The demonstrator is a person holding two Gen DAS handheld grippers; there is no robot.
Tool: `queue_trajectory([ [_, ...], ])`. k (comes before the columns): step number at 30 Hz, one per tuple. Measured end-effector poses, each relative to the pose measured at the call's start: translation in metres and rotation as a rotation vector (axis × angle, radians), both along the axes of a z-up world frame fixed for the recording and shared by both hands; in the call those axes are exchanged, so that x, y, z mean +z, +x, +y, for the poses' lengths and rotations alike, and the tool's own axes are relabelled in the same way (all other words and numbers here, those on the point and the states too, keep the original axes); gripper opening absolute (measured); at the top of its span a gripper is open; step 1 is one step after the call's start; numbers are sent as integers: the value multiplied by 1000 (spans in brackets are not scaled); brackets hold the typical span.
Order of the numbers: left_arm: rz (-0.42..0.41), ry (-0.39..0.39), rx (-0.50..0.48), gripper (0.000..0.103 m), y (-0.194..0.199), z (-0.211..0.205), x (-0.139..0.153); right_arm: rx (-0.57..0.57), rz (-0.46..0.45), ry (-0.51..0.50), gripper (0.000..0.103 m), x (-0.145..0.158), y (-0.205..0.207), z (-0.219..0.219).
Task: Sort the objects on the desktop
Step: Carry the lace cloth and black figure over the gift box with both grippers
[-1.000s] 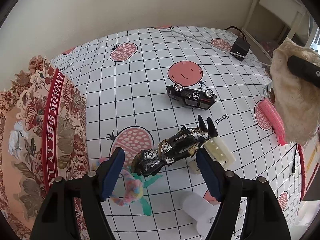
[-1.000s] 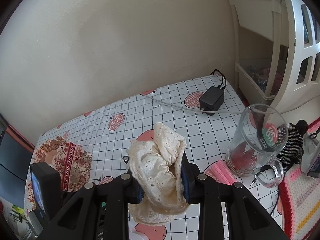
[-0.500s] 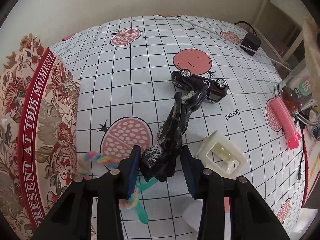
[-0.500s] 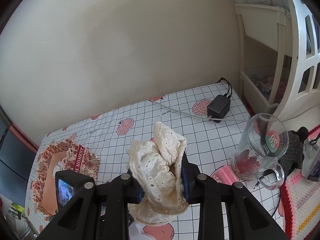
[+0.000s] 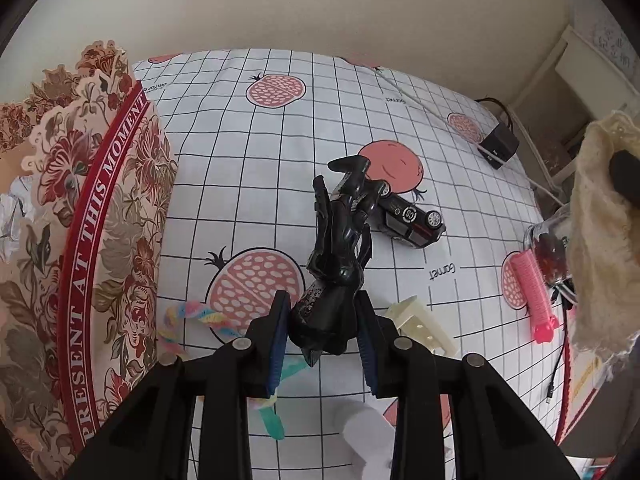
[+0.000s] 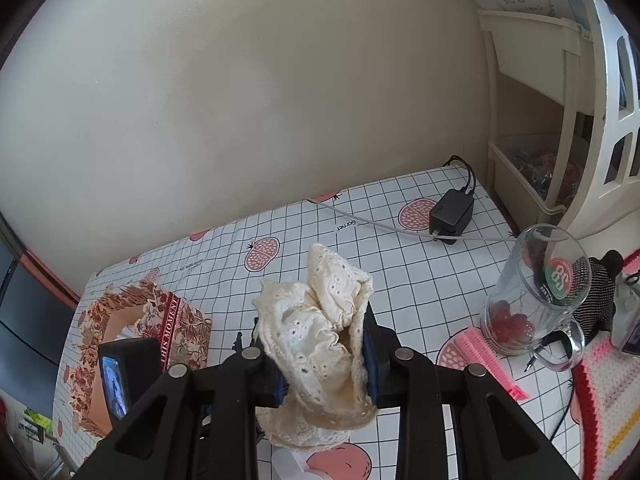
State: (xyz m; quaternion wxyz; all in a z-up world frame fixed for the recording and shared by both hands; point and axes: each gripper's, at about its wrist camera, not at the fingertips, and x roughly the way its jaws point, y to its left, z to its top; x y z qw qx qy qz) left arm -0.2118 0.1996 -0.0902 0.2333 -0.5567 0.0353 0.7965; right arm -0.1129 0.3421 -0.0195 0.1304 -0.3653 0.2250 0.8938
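Two views, both tongs loaded. Left wrist view: left tongs (image 5: 323, 338) closing on the rear of a black toy motorcycle (image 5: 340, 256), blue pads (image 5: 277, 338) against both its sides, front end raised and pointing away over the gridded worktop (image 5: 248, 168). Just beyond its nose a black toy car (image 5: 412, 220) lies on its side. Cream plastic bracket (image 5: 420, 322) just right of the tongs; pastel twisted rope (image 5: 200, 316) left of them; pink hair roller (image 5: 534, 294) near the right edge. Floral box (image 5: 76, 220) along the left side, black power adapter (image 5: 499, 146) far back. Right wrist view: right tongs (image 6: 322, 364) clamped tight on a bunched cream lace cloth (image 6: 320, 336), held above the worktop (image 6: 400, 276). Glass mug (image 6: 536, 296) right of it, the roller (image 6: 486, 354) at its base. Adapter (image 6: 452, 211) near the wall; floral box (image 6: 136, 320) to the left.
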Motion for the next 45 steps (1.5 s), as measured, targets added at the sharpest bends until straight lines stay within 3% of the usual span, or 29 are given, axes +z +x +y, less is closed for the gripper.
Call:
queue_trajectory([
  [9,139,98,6,33,9,-11,66,-31,160,-11,31,38,14,-8],
  [22,283,156,105,33,17,-47,132,11,245,-64,31,59,15,-32],
  [32,343,197,230,33,13,-101,160,118,224,-71,31,55,-10,-93],
  [45,374,198,420,33,-1,-191,169,266,200,-45,31,48,-34,-181],
])
